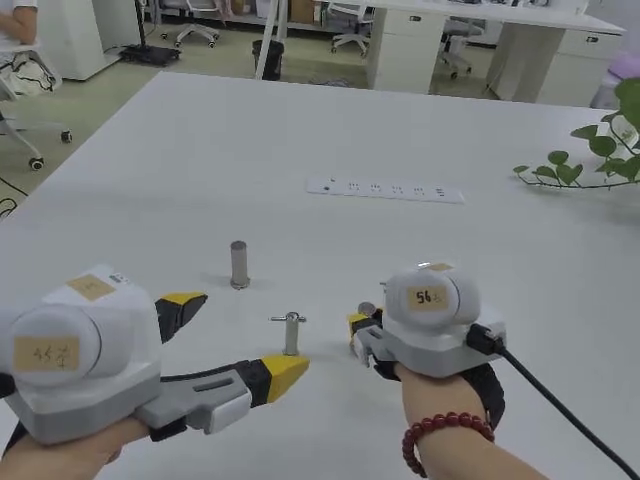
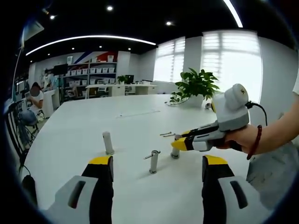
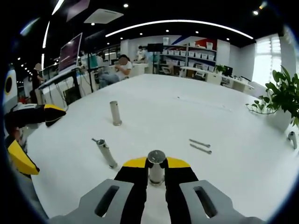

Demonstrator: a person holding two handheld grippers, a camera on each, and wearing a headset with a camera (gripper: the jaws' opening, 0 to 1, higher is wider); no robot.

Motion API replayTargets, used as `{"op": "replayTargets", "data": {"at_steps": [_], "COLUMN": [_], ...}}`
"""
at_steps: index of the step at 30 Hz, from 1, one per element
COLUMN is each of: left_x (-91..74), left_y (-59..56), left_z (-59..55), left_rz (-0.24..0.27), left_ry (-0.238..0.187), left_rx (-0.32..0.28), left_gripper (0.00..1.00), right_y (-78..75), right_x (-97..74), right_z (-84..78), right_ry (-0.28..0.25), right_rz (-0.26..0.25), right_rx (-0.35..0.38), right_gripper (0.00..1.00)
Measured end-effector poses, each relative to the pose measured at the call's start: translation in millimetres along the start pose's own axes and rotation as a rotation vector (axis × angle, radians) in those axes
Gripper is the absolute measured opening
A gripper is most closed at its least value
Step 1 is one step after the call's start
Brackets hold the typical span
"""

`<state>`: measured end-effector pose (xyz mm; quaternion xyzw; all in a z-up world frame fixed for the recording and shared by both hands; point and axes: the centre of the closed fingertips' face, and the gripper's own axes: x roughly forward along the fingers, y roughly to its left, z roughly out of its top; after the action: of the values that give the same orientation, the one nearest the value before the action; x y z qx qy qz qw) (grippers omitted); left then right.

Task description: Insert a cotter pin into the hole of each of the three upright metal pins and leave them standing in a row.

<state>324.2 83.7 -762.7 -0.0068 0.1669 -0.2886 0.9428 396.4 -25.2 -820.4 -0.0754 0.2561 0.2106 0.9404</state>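
Left gripper (image 1: 240, 335) nearest, jaws spread wide, holding nothing. Right gripper (image 1: 360, 325) clenched on one upright grey metal pin (image 3: 156, 170). Three such pins, well apart. The second metal pin (image 1: 291, 340), between the grippers, carries a thin fitted cotter pin (image 1: 280, 319). The third metal pin (image 1: 239, 265) stands bare at 11 o'clock from it. Two loose cotter pins (image 3: 200, 143) lie at 1 o'clock of the held pin. White tabletop (image 1: 300, 130) open around them, edges well apart.

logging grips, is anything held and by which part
The right gripper is shut on a metal pin, gripping its shaft just below the head. The left gripper is open, holding nothing.
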Motion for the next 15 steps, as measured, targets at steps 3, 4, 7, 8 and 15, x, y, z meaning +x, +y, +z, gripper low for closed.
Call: {"op": "replayTargets", "data": {"at_steps": [3, 4, 7, 8, 15], "left_x": [-0.1, -0.1, -0.2, -0.1, 0.7], "left_y": [-0.9, -1.7, -2.6, -2.6, -3.9], "left_z": [-0.3, -0.1, -0.1, -0.2, -0.7], "left_rz": [-0.004, -0.006, -0.009, -0.011, -0.018], "left_ry": [0.001, 0.000, 0.001, 0.001, 0.004], "left_rx": [0.006, 0.007, 0.011, 0.011, 0.009], "left_gripper": [0.76, 0.76, 0.75, 0.75, 0.74], "right_y": [-2.3, -3.6, -5.5, -6.4, -9.1], "right_x": [-0.7, -0.9, -1.4, -1.5, -4.2], "right_z": [-4.3, -6.0, -5.6, -5.6, -7.6], "right_ry": [0.006, 0.007, 0.003, 0.003, -0.003], "right_rz": [-0.007, -0.010, -0.015, -0.019, -0.027], "right_rx": [-0.002, -0.002, 0.006, 0.005, 0.031], "right_gripper": [0.13, 0.13, 0.13, 0.13, 0.13]}}
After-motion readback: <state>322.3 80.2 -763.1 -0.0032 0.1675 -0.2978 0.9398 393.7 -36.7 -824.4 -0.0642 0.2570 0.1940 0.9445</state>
